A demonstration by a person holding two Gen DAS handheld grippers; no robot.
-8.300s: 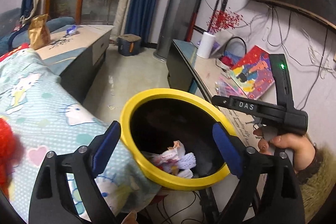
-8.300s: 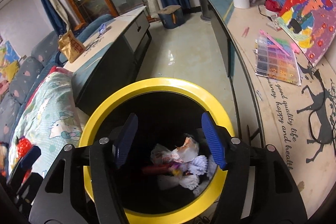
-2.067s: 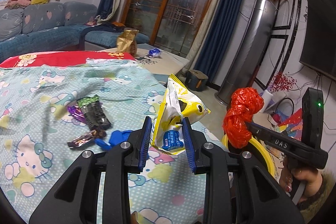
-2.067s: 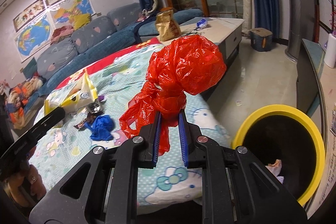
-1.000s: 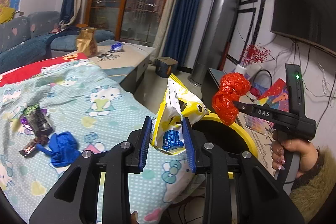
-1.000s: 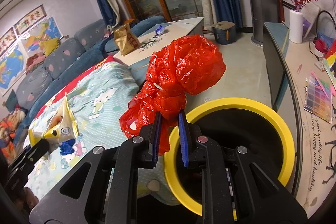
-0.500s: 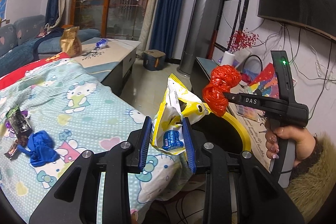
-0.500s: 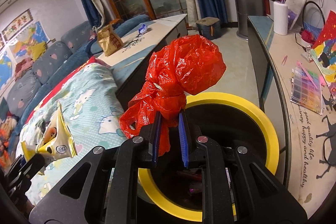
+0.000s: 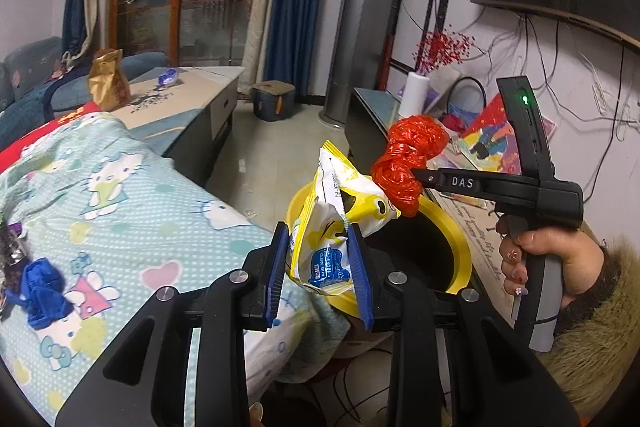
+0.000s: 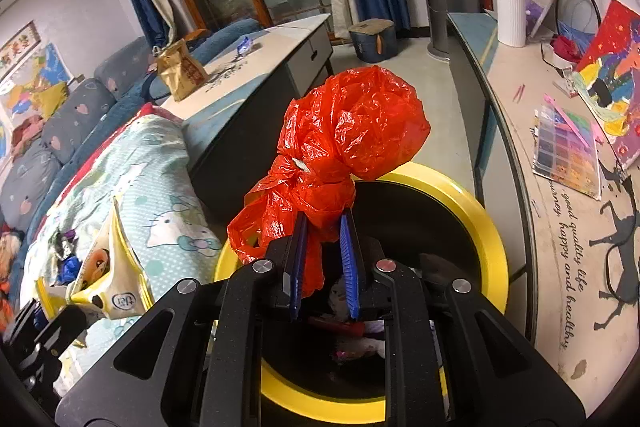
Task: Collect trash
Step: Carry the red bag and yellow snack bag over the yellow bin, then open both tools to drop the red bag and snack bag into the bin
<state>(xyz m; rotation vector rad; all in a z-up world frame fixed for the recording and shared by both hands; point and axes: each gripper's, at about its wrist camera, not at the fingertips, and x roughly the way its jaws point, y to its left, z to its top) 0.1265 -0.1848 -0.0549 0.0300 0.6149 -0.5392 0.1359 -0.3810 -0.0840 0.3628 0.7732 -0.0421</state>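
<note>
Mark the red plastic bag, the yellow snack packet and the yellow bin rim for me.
red plastic bag (image 10: 352, 131), right wrist view, on its bulging upper part.
yellow snack packet (image 9: 326, 243), left wrist view, on the crumpled middle between the fingers.
yellow bin (image 10: 486, 227), right wrist view, on the rim's right side.

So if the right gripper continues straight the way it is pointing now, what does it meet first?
Most likely the trash lying inside the yellow-rimmed bin: the right gripper, shut on the red plastic bag, points down into the bin's opening. How far down is unclear.
</note>
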